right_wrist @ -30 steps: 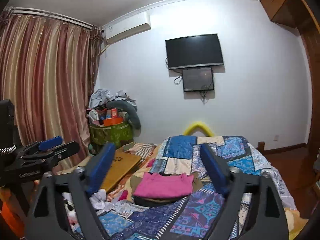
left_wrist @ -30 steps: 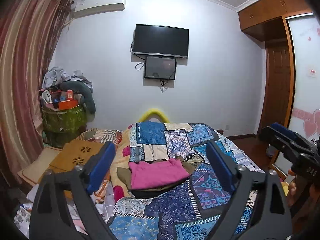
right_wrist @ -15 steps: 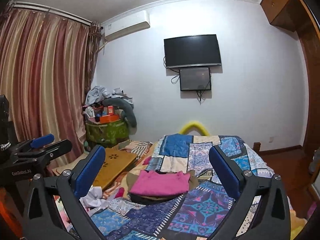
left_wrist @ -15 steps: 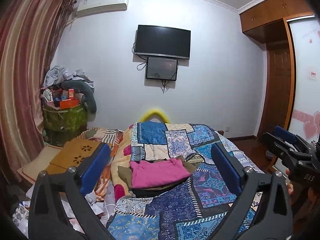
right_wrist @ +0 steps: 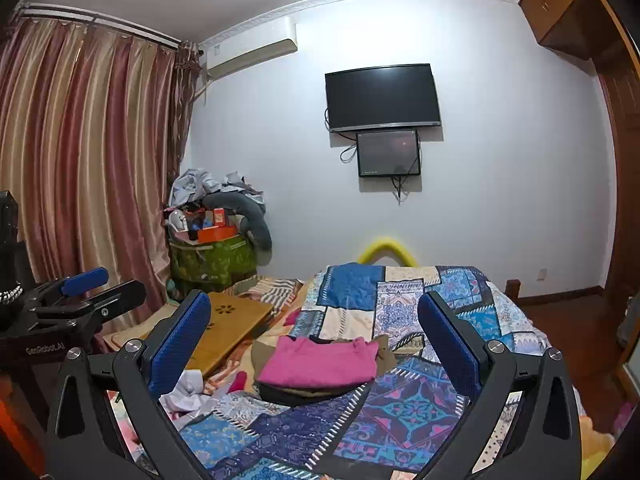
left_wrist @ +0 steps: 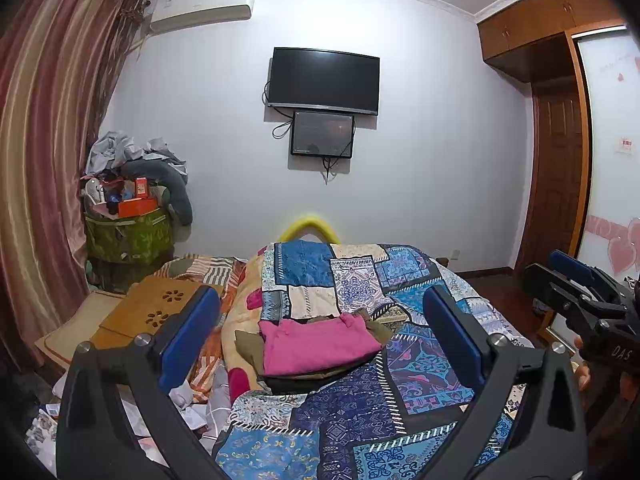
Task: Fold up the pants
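- Clothes pile (left_wrist: 320, 350) at 12 o'clock on bed (left_wrist: 420, 376); pants not identifiable.
- Left tongs (left_wrist: 320, 340), right tongs (right_wrist: 314, 344) both wide apart, empty.
- Likely soft, light, limp; pinch waistband corners.

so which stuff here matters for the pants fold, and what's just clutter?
Job:
- stack of folded clothes, pink piece on top
- patchwork quilt as work surface
- left claw, open
- right claw, open

Lying about:
- wooden lap desk
- green bag piled with boxes
- wall TV
- curtain
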The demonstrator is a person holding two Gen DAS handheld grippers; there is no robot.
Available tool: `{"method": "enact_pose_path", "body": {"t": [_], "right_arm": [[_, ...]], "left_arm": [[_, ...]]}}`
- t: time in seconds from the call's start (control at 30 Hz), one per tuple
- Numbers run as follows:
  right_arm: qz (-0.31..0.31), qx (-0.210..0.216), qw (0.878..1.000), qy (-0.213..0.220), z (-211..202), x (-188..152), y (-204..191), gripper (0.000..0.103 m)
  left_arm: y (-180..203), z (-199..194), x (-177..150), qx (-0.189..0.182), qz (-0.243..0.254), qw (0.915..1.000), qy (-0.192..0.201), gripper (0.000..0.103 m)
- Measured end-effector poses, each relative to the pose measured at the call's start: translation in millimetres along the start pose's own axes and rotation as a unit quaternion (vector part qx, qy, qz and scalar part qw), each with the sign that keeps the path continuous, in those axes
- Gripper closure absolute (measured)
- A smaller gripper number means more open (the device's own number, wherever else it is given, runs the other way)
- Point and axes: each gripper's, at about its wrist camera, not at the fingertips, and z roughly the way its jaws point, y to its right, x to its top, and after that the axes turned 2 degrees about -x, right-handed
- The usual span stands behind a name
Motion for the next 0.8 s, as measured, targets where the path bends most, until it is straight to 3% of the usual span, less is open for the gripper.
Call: {"method": "enact_pose_path", "body": {"t": [0.8], "right_arm": [[0.002,-0.003,1.0,-0.002,-2.7,0.6,2.0,0.0]], "left_arm": [[2.0,2.2,1.3,-0.006,0.006,1.0,-0.003,0.0]]}}
